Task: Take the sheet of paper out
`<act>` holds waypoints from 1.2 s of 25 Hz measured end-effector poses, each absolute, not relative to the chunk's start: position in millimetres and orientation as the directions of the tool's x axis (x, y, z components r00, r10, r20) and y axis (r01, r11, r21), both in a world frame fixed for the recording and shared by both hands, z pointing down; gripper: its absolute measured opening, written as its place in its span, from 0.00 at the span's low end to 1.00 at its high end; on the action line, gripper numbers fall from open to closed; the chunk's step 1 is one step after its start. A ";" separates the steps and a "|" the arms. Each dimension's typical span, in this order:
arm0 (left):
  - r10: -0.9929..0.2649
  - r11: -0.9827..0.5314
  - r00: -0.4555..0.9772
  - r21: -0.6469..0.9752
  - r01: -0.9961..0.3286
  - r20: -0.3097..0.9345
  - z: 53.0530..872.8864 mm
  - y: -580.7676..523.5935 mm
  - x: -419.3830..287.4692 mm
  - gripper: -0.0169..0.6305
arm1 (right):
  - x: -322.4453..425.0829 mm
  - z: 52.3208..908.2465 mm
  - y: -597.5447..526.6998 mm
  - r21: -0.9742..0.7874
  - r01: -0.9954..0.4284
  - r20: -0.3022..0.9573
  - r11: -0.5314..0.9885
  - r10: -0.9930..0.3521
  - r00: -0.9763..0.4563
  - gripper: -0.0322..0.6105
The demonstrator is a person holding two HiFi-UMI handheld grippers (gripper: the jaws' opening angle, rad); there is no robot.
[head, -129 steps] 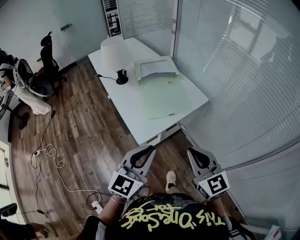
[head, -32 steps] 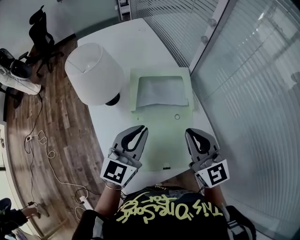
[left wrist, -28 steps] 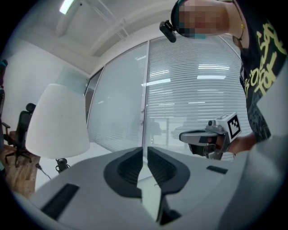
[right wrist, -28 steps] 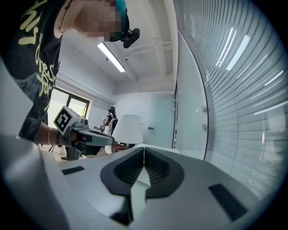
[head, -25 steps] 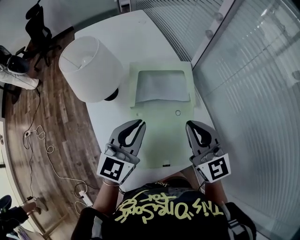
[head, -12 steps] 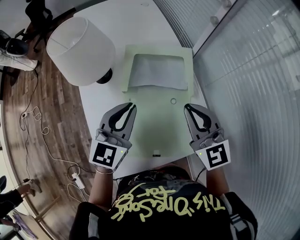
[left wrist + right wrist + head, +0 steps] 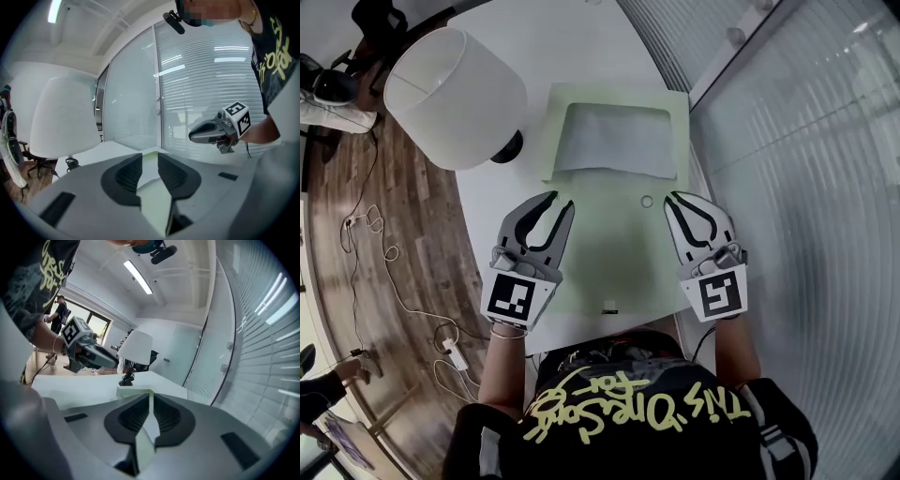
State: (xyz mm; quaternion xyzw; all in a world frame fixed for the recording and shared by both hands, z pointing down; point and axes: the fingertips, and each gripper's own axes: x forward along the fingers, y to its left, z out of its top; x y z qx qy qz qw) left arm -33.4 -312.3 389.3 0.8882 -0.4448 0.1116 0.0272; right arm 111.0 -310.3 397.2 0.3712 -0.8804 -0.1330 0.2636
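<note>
Over the green folder (image 7: 619,246) on the counter (image 7: 581,56), your left gripper's (image 7: 560,201) jaws have just been opening, empty; your right gripper's (image 7: 676,199) jaws are closed, empty.

Two grippers (image 7: 561,202) (image 7: 675,200), one lamp (image 7: 455,94), one folder (image 7: 619,248).

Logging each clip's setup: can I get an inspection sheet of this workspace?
Surface: white table.
Job's things: white sheet of paper at the far end of the pale green flat folder, not taken out.
Clutter: white-shaded table lamp, left of folder.
Grippers: left claw open, its jaws just been opening, nothing between them; right claw shut, empty.
Cables: white cords on wooden floor.
Surroundings: glass wall with blinds, right.
</note>
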 end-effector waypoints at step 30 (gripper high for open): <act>-0.692 -0.705 0.393 -0.449 -0.548 0.606 489.3 -362.6 -20.5 0.29 | 94.6 489.6 -360.6 0.570 -0.390 0.531 0.723 -0.687 -0.497 0.25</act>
